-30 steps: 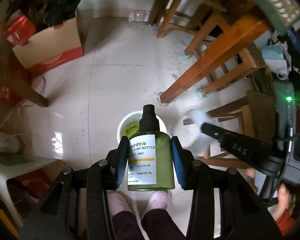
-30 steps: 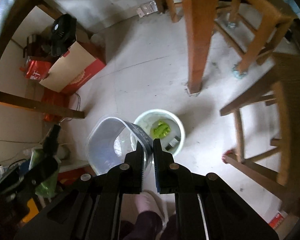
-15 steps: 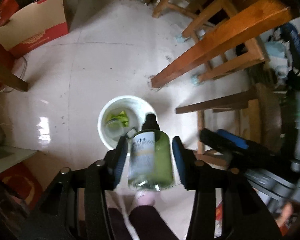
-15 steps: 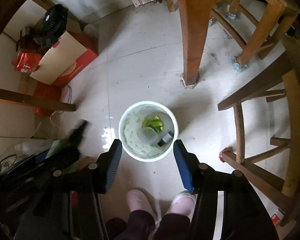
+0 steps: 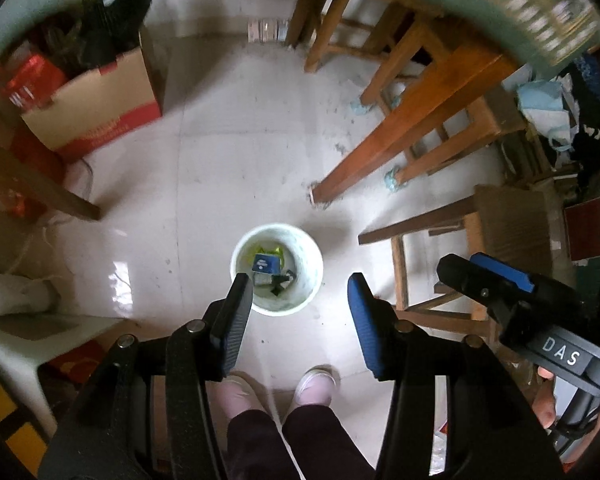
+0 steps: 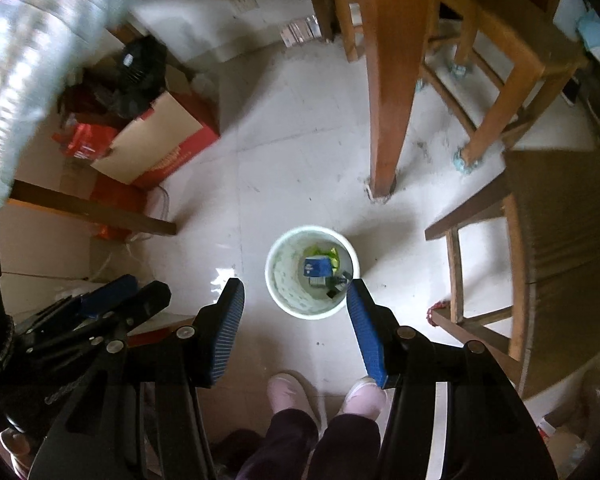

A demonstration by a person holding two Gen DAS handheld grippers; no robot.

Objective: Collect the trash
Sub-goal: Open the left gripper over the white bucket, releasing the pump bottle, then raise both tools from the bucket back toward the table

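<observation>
I held two tongs over the floor, both pointing steeply down. My left tongs [image 5: 298, 304] stood partly open with nothing between the blue pads. My right tongs [image 6: 296, 308] stood just as wide and just as bare, after widening within the last second. Each one showed at the edge of the other's view.

One white bin [image 5: 314, 280] stood on the floor below, between the finger tips in both views. In it I counted one blue-labelled container [image 6: 316, 267], one scrap of yellow-green wrapper [image 6: 332, 256] and a dark pump-topped bottle [image 6: 334, 282]; more I could not tell apart.

My two feet in pale slippers [image 6: 290, 394] stood just behind the bin. The floor [image 5: 228, 168] was pale glossy tile, speckled with dirt. Around it stood one thick wooden leg [image 6: 388, 80], two wooden stools [image 6: 512, 64], and one cardboard box [image 5: 96, 108] with a red band, a black fan [image 6: 138, 68] resting above it.
</observation>
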